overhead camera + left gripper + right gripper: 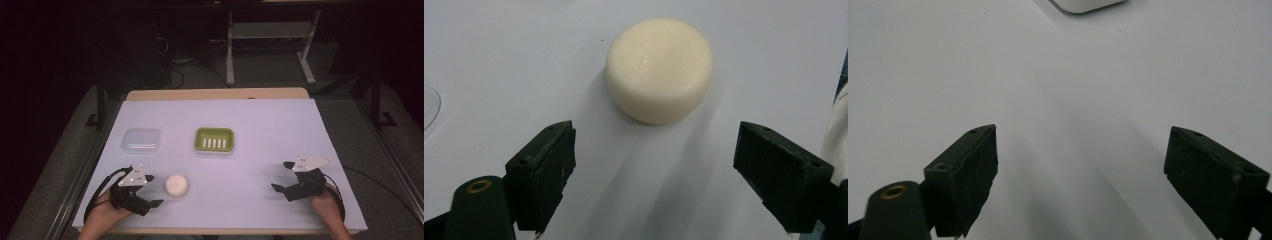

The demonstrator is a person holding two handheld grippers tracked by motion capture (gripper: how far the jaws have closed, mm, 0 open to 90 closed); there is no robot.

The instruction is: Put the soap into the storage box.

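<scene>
White soap (659, 70) before spread left gripper (654, 165)

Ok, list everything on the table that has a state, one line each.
Soap: flat on the table, untouched, just ahead of the left gripper.
Soap dish: upright, empty.
Clear lid: lying flat, apart from the dish.
Left gripper: open, holding nothing.
Right gripper: open, holding nothing.

Black tongs (152, 191), grey triangular plates
</scene>
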